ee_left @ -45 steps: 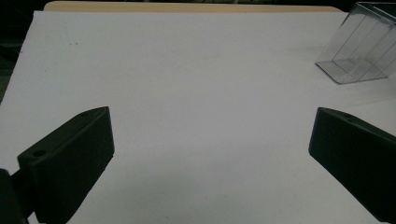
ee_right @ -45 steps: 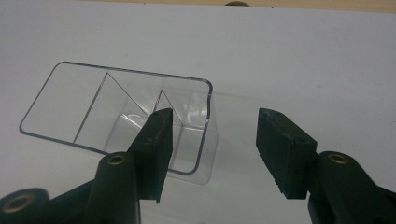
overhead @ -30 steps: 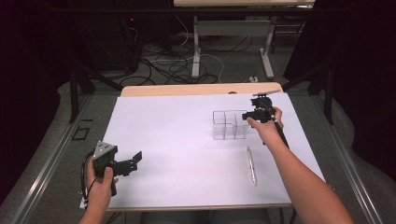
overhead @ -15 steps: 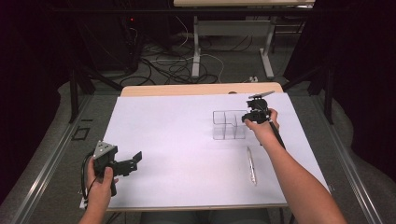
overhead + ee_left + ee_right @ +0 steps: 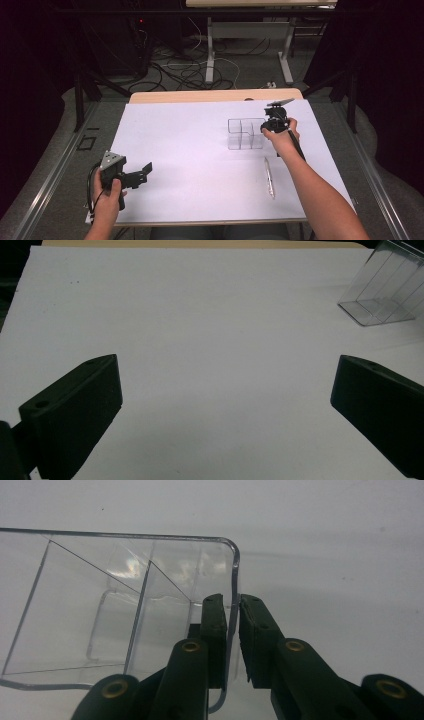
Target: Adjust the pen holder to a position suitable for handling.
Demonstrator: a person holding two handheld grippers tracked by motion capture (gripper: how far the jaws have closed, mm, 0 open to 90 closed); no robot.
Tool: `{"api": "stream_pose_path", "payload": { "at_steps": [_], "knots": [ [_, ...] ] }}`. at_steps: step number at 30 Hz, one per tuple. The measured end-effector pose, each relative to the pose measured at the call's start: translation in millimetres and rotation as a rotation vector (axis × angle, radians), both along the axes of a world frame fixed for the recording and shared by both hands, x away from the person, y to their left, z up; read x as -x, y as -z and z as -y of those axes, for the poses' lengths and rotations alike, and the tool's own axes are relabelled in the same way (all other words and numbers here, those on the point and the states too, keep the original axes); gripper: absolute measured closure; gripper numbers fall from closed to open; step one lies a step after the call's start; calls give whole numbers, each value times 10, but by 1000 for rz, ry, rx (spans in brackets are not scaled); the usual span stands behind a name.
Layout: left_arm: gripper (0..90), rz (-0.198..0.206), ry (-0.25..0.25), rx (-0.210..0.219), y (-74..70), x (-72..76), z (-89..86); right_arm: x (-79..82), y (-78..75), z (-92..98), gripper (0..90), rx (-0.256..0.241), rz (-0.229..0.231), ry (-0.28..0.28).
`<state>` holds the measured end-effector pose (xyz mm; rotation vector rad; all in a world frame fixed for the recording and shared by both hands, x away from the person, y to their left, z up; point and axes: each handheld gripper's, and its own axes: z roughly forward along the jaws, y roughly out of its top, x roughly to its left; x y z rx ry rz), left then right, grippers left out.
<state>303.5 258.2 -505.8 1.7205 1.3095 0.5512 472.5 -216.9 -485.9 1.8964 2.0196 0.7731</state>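
My right tongs [image 5: 232, 625] are black with brass-coloured rivets, and they pinch a clear, colourless organizer box [image 5: 120, 610]. My left tongs [image 5: 225, 405] are plain black. The tabletop [image 5: 190, 150] is white with a tan far edge, and the pen [image 5: 269, 178] is silvery

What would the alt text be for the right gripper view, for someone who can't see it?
Two black tongs close on the side wall of a clear plastic organiser box, one jaw inside and one outside. The box has thin dividers and sits on a plain white table surface.
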Motion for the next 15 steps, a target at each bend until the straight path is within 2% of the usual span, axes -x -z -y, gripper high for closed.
{"api": "stream_pose_path", "payload": {
  "at_steps": [3,7,15],
  "knots": [
    [1,0,0,0,-1,0,0,1,-7,9,825,-24,-6,16],
    [2,-1,0,1,-1,0,6,11,-17,8,829,-28,-18,35],
    [2,-1,-1,1,-2,2,6,85,-21,-73,828,-68,-49,14]
  ]
}}
